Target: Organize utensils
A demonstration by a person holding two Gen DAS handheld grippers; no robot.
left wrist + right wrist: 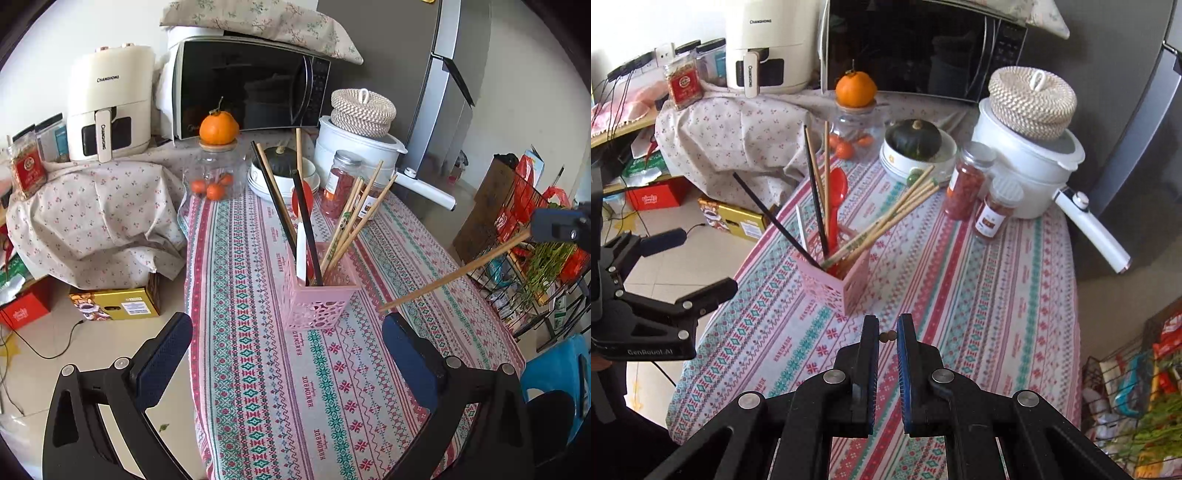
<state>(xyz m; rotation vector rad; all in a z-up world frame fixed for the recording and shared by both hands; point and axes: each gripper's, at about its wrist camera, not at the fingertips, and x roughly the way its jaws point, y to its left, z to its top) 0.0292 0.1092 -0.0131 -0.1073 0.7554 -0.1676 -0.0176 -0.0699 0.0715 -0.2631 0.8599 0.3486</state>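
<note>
Soft, even daylight fills both views, bright on the wall (44, 66) and casting only faint shadows. Fisheye distortion bends the edges, and corners go black. The microwave door (243, 85) shows dim reflections.

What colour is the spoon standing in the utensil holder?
Red spoon, clearest in the right wrist view.

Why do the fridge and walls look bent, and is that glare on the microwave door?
Left wrist view: the fisheye lens bows the fridge and darkens the corners; the microwave door mirrors the room, with no hard glare. Right wrist view: same curving toward the edges; soft daylight, faint shadows on the tablecloth; the chopstick pinched between the right gripper's fingers looks slightly soft up close.
</note>
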